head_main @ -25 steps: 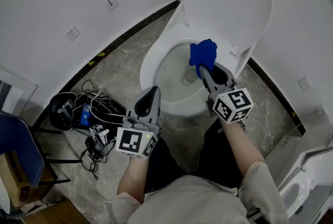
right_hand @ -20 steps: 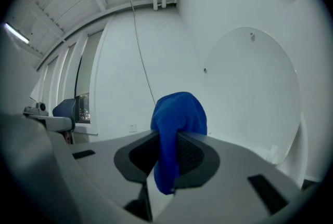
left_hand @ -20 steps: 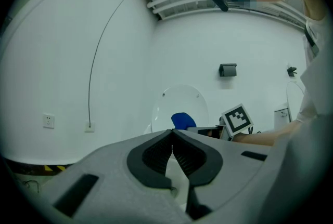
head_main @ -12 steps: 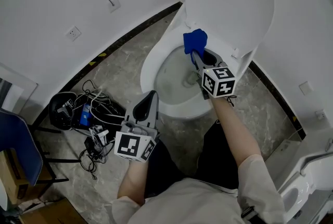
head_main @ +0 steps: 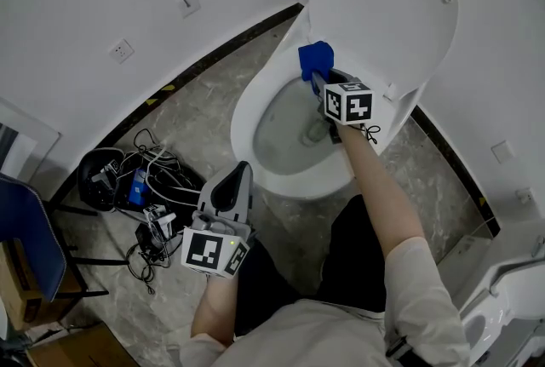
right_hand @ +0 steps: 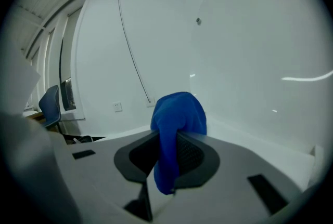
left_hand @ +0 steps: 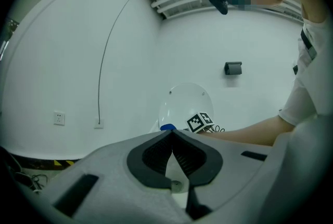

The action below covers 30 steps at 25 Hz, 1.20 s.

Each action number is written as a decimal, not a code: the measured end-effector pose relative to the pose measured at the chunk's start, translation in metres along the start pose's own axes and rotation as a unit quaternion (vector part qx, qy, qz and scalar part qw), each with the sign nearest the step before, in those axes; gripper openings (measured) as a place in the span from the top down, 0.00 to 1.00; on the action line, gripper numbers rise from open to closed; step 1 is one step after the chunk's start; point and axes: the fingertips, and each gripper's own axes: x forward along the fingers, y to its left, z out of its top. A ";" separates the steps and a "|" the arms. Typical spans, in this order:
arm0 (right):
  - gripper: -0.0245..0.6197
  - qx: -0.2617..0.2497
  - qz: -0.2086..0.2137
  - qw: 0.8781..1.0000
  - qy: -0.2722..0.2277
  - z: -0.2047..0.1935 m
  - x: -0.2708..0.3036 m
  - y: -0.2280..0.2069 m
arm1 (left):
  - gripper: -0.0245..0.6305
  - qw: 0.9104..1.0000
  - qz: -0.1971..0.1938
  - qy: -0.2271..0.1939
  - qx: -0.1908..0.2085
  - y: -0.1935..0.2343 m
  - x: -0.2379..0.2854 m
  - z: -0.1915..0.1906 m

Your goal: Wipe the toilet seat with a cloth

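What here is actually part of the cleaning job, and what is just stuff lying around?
Part of the job:
- blue cloth, gripped in the right claw
- toilet, with its lid raised

Just lying about:
- tangle of cables on the floor
- blue chair
- left claw, shut on nothing and not touching the toilet

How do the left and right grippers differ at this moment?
The right gripper is shut on a blue cloth; the left gripper is shut on nothing. The right gripper reaches the back of the toilet rim, under the raised lid; the left gripper sits near the bowl's front, touching nothing. Both carry marker cubes.
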 end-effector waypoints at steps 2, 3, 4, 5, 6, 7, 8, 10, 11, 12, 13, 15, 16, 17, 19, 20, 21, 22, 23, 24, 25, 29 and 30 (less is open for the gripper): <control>0.86 0.002 -0.002 1.000 0.016 -0.005 0.011 -0.004 | 0.95 1.000 0.005 0.003 0.000 0.003 -0.003 -0.002; 0.86 0.003 -0.003 1.000 0.022 -0.006 0.015 -0.005 | 0.95 1.000 0.006 0.004 0.000 0.005 -0.005 -0.003; 0.86 0.004 -0.003 1.000 0.028 -0.008 0.018 -0.006 | 0.95 1.000 0.008 0.006 -0.001 0.006 -0.006 -0.004; 0.86 0.005 -0.004 0.999 0.033 -0.009 0.020 -0.006 | 0.95 1.000 0.009 0.007 -0.001 0.007 -0.008 -0.005; 0.86 0.007 -0.007 0.999 0.038 -0.011 0.022 -0.006 | 0.95 1.000 0.011 0.008 -0.002 0.008 -0.009 -0.006; 0.86 0.011 -0.009 0.999 0.042 -0.012 0.024 -0.007 | 0.95 1.000 0.012 0.009 -0.003 0.009 -0.010 -0.007; 0.86 0.015 -0.010 0.999 0.046 -0.014 0.027 -0.008 | 0.95 1.000 0.012 0.010 -0.004 0.010 -0.011 -0.008; 0.86 0.024 -0.014 0.998 0.050 -0.015 0.030 -0.010 | 0.95 1.000 0.011 0.011 -0.005 0.009 -0.012 -0.010; 0.86 0.027 -0.015 0.998 0.051 -0.016 0.031 -0.012 | 0.95 1.000 0.010 0.011 -0.005 0.009 -0.012 -0.010; 0.86 0.029 -0.015 0.998 0.052 -0.016 0.031 -0.012 | 0.95 1.000 0.009 0.012 -0.005 0.008 -0.012 -0.011; 0.86 0.029 -0.014 0.998 0.053 -0.015 0.032 -0.013 | 0.95 1.000 0.008 0.012 -0.005 0.008 -0.013 -0.011; 0.86 0.029 -0.012 0.998 0.056 -0.014 0.033 -0.013 | 0.95 1.000 0.008 0.012 -0.006 0.008 -0.014 -0.011; 0.86 0.028 -0.013 0.998 0.057 -0.014 0.033 -0.014 | 0.95 1.000 0.008 0.011 -0.007 0.009 -0.015 -0.011; 0.86 0.027 -0.013 0.998 0.059 -0.014 0.034 -0.014 | 0.95 1.000 0.008 0.010 -0.008 0.009 -0.016 -0.012; 0.86 0.026 -0.014 0.998 0.060 -0.013 0.036 -0.014 | 0.95 1.000 0.008 0.011 -0.009 0.010 -0.017 -0.012; 0.86 0.027 -0.014 0.998 0.060 -0.013 0.036 -0.014 | 0.95 1.000 0.007 0.012 -0.010 0.009 -0.018 -0.013; 0.86 0.026 -0.015 0.998 0.061 -0.012 0.036 -0.015 | 0.95 1.000 0.007 0.013 -0.010 0.010 -0.018 -0.014; 0.86 0.024 -0.016 0.998 0.061 -0.012 0.037 -0.015 | 0.95 1.000 0.007 0.014 -0.011 0.010 -0.019 -0.015; 0.86 0.022 -0.017 0.998 0.062 -0.012 0.038 -0.015 | 0.95 1.000 0.007 0.013 -0.012 0.011 -0.019 -0.015; 0.86 0.020 -0.017 0.998 0.064 -0.011 0.039 -0.014 | 0.95 1.000 0.008 0.011 -0.012 0.013 -0.020 -0.014; 0.86 0.017 -0.018 0.998 0.066 -0.010 0.040 -0.014 | 0.95 1.000 0.008 0.010 -0.013 0.014 -0.020 -0.014; 0.86 0.000 -0.022 0.997 0.072 -0.006 0.047 -0.012 | 0.95 1.000 0.007 0.010 -0.015 0.016 -0.021 -0.016; 0.86 -0.003 -0.022 0.997 0.074 -0.005 0.049 -0.012 | 0.95 1.000 0.007 0.011 -0.016 0.016 -0.022 -0.017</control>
